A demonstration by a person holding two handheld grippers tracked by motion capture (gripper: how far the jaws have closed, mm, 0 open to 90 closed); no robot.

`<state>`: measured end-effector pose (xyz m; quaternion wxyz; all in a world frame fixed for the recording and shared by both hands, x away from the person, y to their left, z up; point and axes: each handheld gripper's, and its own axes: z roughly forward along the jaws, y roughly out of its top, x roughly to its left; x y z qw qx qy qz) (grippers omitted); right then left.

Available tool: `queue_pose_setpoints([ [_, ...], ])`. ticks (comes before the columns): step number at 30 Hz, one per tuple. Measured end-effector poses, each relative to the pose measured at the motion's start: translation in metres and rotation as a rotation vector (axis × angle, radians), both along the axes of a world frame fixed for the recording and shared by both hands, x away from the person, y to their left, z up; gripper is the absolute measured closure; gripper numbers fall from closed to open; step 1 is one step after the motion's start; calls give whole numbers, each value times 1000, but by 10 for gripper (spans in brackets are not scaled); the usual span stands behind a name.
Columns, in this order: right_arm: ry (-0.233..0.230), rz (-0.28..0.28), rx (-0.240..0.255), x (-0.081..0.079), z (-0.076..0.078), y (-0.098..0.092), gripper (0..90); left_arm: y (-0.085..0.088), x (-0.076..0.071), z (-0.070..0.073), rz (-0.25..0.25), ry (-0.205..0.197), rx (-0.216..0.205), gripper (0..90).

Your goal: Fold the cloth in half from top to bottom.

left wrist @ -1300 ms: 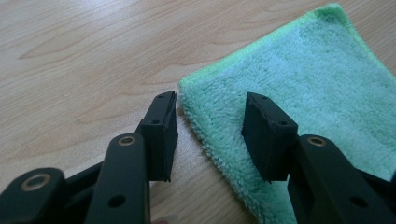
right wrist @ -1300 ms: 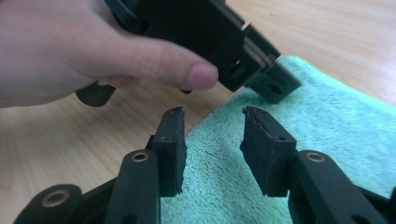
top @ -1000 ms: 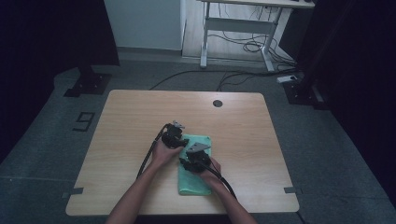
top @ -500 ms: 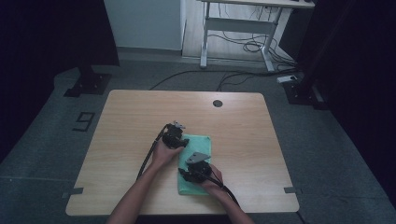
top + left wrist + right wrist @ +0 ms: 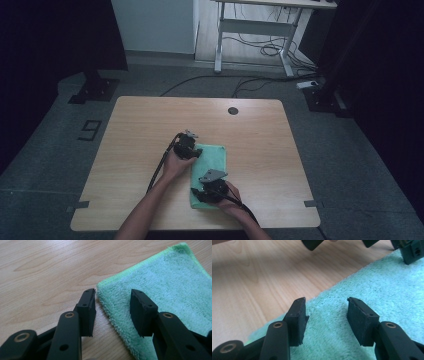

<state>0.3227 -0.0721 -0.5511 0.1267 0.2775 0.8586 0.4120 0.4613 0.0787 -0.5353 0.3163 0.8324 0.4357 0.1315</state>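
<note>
While the left gripper (image 5: 113, 305) rests low at the far left corner of the towel (image 5: 160, 290), its jaws stand apart: one jaw is over bare wood just beside the towel's edge, the other over the pile, and the corner's edge lies in the gap with no pad pressing on it. At the right gripper (image 5: 327, 315) the jaws also stand apart and have just been opening; both sit over the towel (image 5: 367, 295) near its long left edge, with flat pile between them and nothing clamped. From the right gripper view, parts of the left gripper appear at the top edge, at the towel's far end.

From the high view, the left gripper (image 5: 193, 150) sits at the towel's (image 5: 212, 160) far left corner and the right gripper (image 5: 196, 193) at its near left corner. The green towel lies flat, long side running away from the person, on the near half of the table (image 5: 150, 125), right of centre. Both forearms enter from the bottom edge.
</note>
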Motion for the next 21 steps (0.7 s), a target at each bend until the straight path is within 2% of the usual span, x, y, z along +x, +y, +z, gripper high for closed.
queue_pose_setpoints([
  [6, 2, 22, -7, -6, 1, -2, 481, 0, 0, 0, 1, 2, -1, 560],
  [8, 24, 24, 7, -4, 3, -5, 464, 0, 1, 1, 1, 7, -3, 559],
  [9, 23, -12, 34, 4, 7, -13, 464, 3, 1, 2, 4, 19, -14, 554],
  [12, 26, -71, 69, 18, 13, -27, 472, 9, 1, 5, 20, 11, -37, 557],
  [14, 28, -92, 70, 24, 14, -32, 472, 11, 1, 7, 21, 11, -46, 557],
  [15, 28, -137, 73, 38, 16, -42, 474, 14, 2, 10, 22, 11, -63, 558],
  [21, 19, -234, 69, 75, 18, -57, 479, 19, 4, 12, 11, 13, -91, 580],
])
